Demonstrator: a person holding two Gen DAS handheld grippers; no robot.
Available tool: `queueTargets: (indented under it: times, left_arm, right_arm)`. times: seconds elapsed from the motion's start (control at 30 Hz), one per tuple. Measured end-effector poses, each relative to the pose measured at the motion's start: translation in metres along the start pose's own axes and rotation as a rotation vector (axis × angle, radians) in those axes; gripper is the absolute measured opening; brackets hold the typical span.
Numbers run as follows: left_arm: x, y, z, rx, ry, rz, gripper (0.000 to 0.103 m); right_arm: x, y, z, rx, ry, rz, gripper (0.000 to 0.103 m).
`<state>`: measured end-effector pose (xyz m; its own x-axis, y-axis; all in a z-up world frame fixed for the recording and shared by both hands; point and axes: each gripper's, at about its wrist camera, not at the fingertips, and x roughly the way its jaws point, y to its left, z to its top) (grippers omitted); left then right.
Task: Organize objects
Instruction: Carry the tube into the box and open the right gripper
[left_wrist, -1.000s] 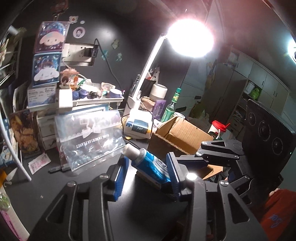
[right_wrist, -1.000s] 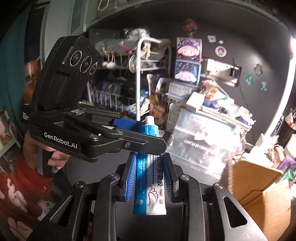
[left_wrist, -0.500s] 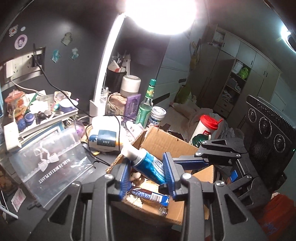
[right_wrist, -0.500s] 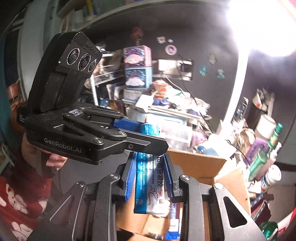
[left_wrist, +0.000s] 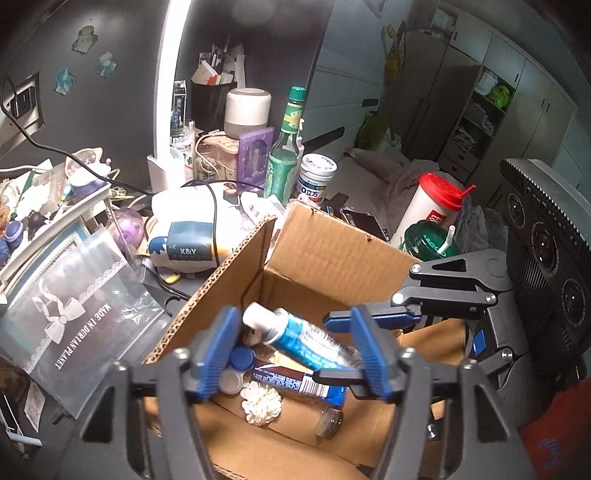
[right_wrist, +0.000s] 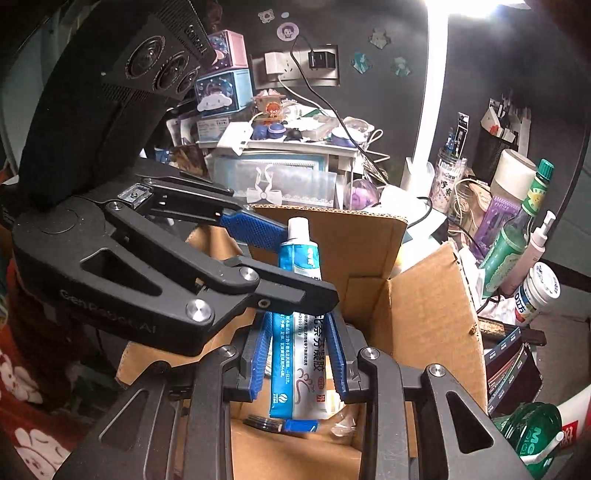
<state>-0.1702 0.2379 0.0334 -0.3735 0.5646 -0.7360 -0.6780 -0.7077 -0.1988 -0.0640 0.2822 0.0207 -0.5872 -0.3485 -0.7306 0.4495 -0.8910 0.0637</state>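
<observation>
A blue and white toothpaste tube (left_wrist: 303, 338) (right_wrist: 300, 325) hangs over the open cardboard box (left_wrist: 332, 254) (right_wrist: 424, 306). My right gripper (right_wrist: 298, 360) is shut on the tube's flat end, cap pointing away from it. My left gripper (left_wrist: 291, 350) is open, its blue pads on either side of the tube's cap end without pressing it. In the box lie a brown-labelled bottle (left_wrist: 295, 384), a white flower-shaped thing (left_wrist: 260, 404) and small caps.
A clear bag with a bow (left_wrist: 74, 317) lies left of the box. Behind it are a white X&Y device (left_wrist: 184, 236), a green bottle (left_wrist: 284, 155), a white jar (left_wrist: 316, 177), a red-lidded cup (left_wrist: 432, 206) and a lamp post (left_wrist: 166, 96). Cluttered shelves stand at the left.
Both grippers have carried the tube rightward from above the desk to over the box. The left gripper's jaws have spread apart and let go of the tube; the right still holds it.
</observation>
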Motion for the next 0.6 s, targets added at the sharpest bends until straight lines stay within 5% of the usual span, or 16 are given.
queueTargets:
  times: [0.17,0.33,0.6]
  left_arm:
    - [-0.022,-0.004,-0.005,0.022,-0.064,0.013,0.093]
    - [-0.052,-0.005,-0.016,0.013,-0.152,0.094,0.099]
    - [-0.108,-0.009,-0.056,-0.035,-0.345,0.212,0.103]
  right_arm:
    - [-0.004,0.003,-0.001,-0.011,-0.006,-0.019,0.034]
    - [-0.011,0.010,0.001,-0.021,-0.030,-0.030,0.036]
    - [-0.034,0.039,0.000,-0.146,-0.184,-0.112,0.068]
